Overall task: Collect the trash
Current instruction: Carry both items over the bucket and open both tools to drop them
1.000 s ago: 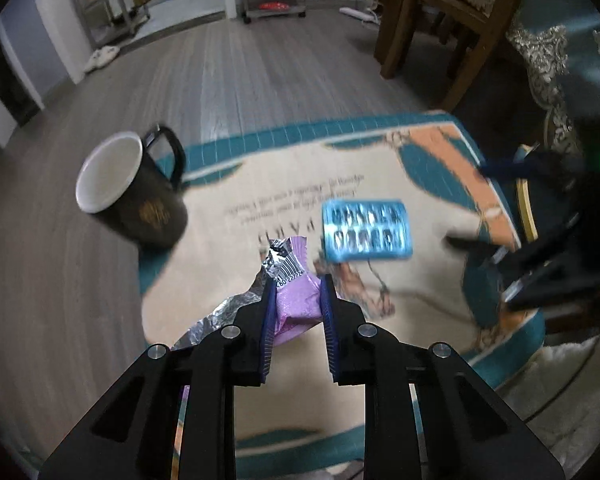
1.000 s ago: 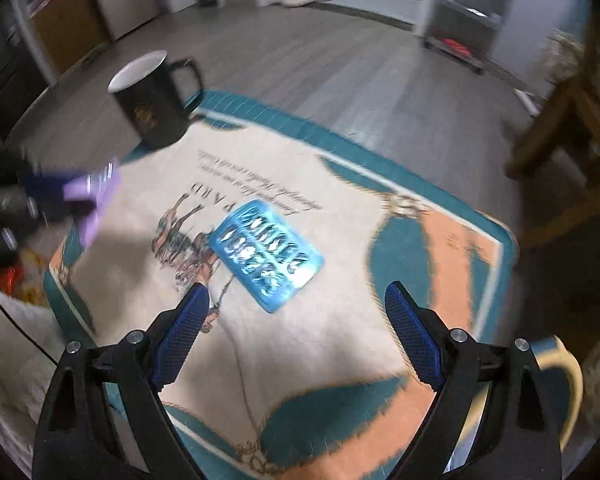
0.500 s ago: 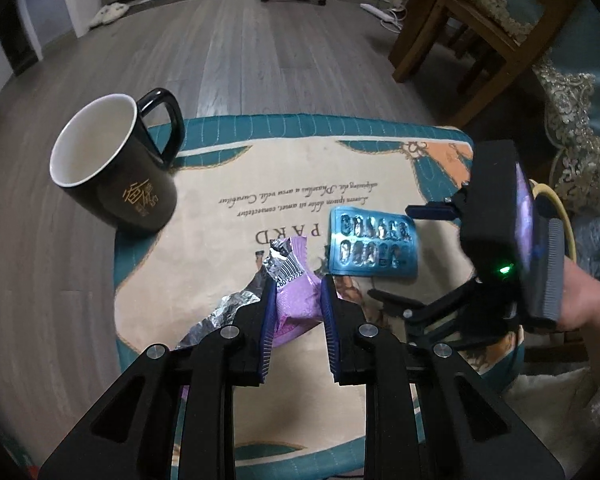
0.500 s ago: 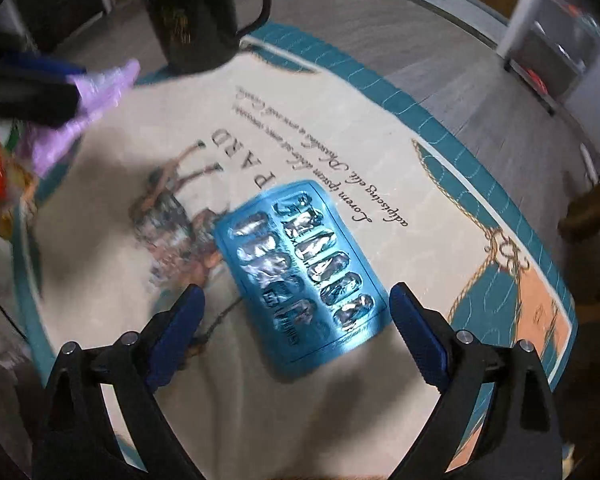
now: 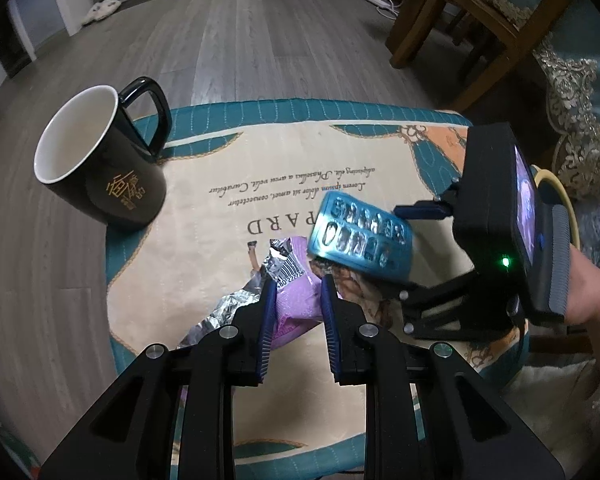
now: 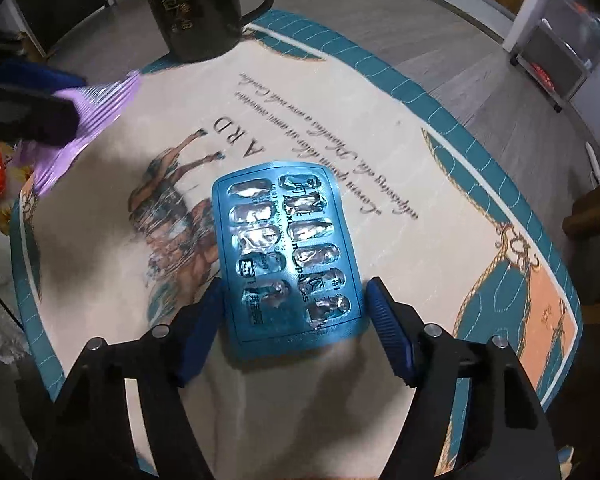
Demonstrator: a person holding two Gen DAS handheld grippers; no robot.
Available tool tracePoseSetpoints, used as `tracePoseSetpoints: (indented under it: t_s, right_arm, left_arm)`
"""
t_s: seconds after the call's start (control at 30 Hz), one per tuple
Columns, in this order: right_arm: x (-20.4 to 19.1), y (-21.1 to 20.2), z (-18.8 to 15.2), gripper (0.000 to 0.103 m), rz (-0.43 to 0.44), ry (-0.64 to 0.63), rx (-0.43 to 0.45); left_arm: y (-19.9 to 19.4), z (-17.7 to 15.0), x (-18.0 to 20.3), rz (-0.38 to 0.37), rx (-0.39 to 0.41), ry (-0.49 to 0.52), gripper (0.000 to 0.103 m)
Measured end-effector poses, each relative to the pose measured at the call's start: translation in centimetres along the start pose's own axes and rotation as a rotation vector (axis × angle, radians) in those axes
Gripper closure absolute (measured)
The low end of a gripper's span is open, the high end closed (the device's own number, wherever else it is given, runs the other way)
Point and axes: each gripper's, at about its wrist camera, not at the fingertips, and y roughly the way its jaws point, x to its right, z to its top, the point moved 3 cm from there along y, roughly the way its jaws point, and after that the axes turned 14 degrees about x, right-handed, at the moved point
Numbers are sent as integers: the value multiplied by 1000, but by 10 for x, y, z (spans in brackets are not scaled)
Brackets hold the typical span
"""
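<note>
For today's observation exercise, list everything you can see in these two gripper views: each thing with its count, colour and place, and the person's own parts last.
Blister pack: one, blue with silver pockets, between the right gripper's fingers, tilted up off the mat in the left view.
Snack wrapper: one, purple with silver foil inside, clamped in the left gripper.
Mug: one, black with gold print and white inside, upright at the mat's far corner.
Mat: one, cream with teal border, orange corner and printed text, on the table.
Table: one, grey wood grain.
Chair: one, brown wood, beyond the table.
Left gripper: black, blue pads.
Right gripper: black, blue pads.
Right hand: partly visible.
</note>
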Motion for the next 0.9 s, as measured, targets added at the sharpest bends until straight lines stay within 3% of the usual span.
tracePoseSetpoints:
  t_s: [0.3,0.6,0.9]
  right_arm:
    - [3,-44,-8,33,-39,59,43]
    - [16,-122,-24,33,-136,196,130]
    - [18,-197,-57,33,-244,316,176]
  left_arm:
    - [-2,3,10,10,13,31,79]
    - [-16,13,32,-6,62,70,79]
    - [-26,26,84,-55,114,135,79]
